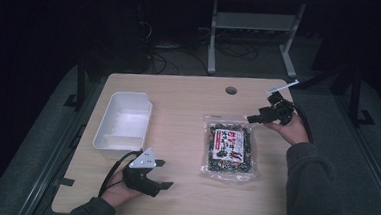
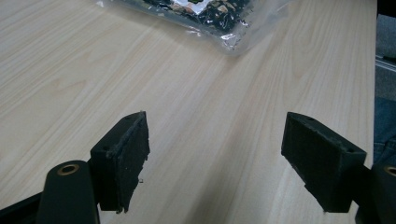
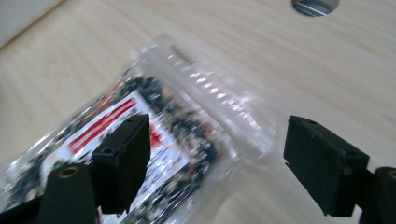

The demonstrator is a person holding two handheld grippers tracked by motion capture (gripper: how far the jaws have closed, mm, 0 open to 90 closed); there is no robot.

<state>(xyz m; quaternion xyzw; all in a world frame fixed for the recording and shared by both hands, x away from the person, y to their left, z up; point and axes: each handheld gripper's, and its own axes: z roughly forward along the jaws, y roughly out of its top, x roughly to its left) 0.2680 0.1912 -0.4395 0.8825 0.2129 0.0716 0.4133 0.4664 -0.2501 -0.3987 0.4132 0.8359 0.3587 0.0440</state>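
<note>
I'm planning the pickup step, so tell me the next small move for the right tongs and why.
Probably lower the right tongs onto the near sealed edge of the bag and close. Their jaws stand open with nothing between them, aimed at the bag's clear top strip, which lies flat on the table. The left tongs rest open near the tub, so the right pair is better placed.

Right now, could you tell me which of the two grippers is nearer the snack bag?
The right gripper, poised at the top right corner of the snack bag; the left gripper rests farther off by the white tray.
</note>
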